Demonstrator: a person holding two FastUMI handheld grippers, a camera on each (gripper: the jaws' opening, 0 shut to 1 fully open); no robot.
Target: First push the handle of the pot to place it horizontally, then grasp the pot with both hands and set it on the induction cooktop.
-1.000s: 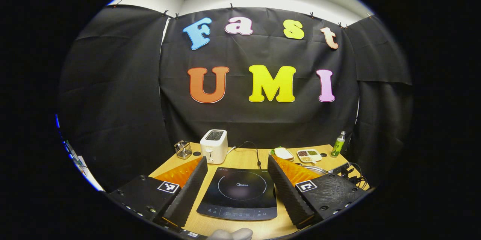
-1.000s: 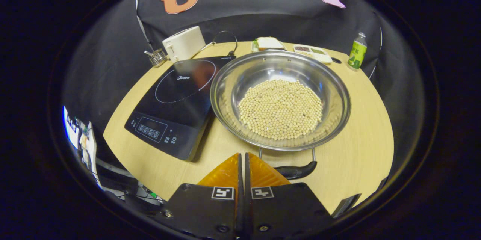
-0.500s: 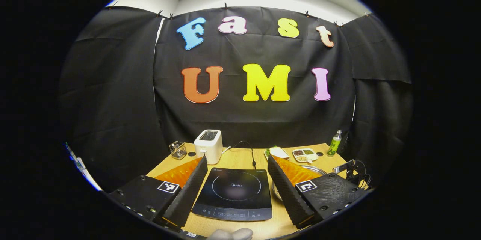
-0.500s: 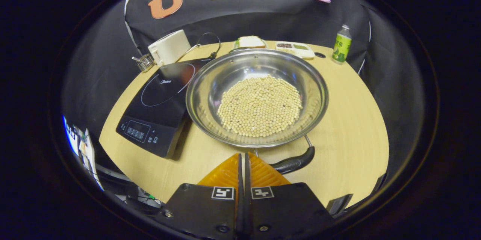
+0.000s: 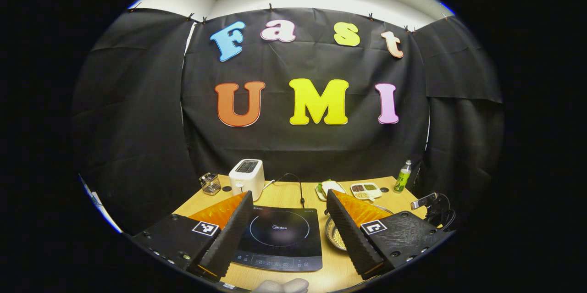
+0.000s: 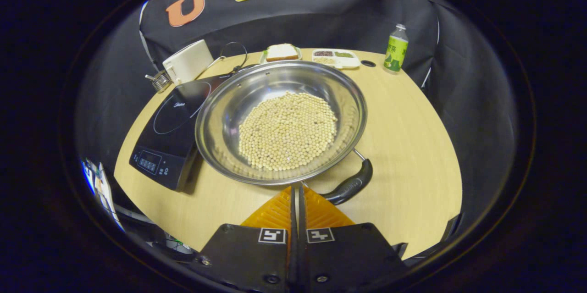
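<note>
**Handle sits just off your right fingertips**

Your right gripper (image 6: 296, 192), fingers pressed together, points at the pot (image 6: 280, 121) of beans beside the induction cooktop (image 6: 176, 121). The handle (image 6: 351, 185) lies just right of the tips, its long axis slanting up-right along the rim. Your left gripper (image 5: 289, 210), fingers spread, frames the cooktop, farther away.

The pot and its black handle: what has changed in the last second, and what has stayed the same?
The pot has turned: its handle, earlier level at the near rim, now slants up to the right, with the shut right gripper at its left end. In the right gripper view the pot has shifted left, covering more of the cooktop. The left gripper stays open and holds nothing. The beans and the toaster are unchanged.
</note>
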